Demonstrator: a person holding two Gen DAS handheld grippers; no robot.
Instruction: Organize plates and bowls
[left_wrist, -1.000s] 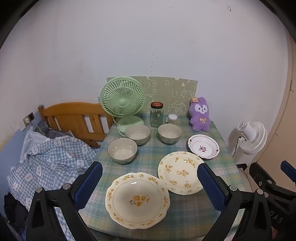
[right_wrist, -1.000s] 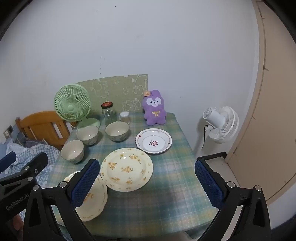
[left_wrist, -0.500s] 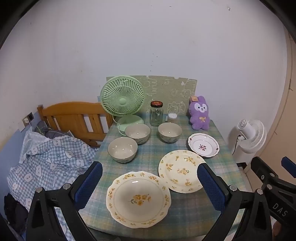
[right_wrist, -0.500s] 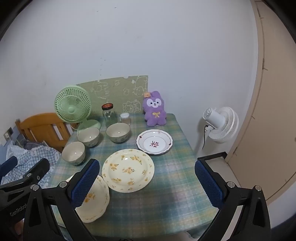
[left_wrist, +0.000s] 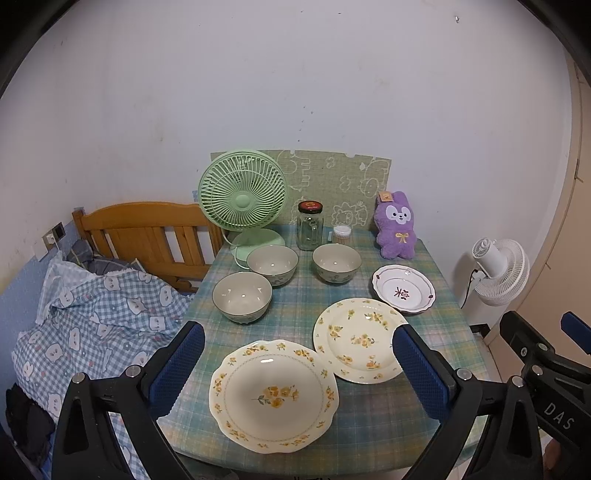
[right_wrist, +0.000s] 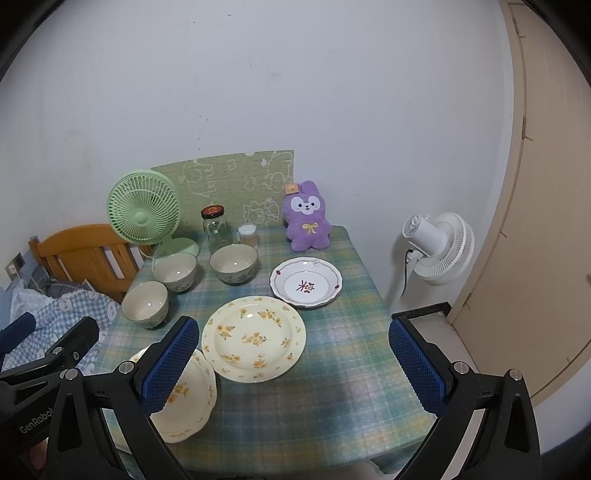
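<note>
On the plaid table (left_wrist: 369, 424) lie a scalloped cream plate with yellow flowers (left_wrist: 273, 395), a round cream flowered plate (left_wrist: 360, 339) and a small white plate with a red motif (left_wrist: 403, 293). Three grey-green bowls stand behind: front left (left_wrist: 242, 297), middle (left_wrist: 272, 264), right (left_wrist: 337, 263). My left gripper (left_wrist: 295, 369) is open and empty above the near edge, over the scalloped plate. My right gripper (right_wrist: 291, 365) is open and empty above the near right part of the table (right_wrist: 332, 406), by the round plate (right_wrist: 254, 338).
A green desk fan (left_wrist: 243, 195), a glass jar (left_wrist: 309, 226), a small cotton swab box (left_wrist: 341, 234) and a purple plush rabbit (left_wrist: 395, 229) stand along the back edge. A wooden bed frame (left_wrist: 147, 236) with bedding is left. A white floor fan (right_wrist: 439, 251) is right.
Both grippers have risen and drawn back slightly, so the table sits a little lower and farther in view. Nothing on the table has moved.
</note>
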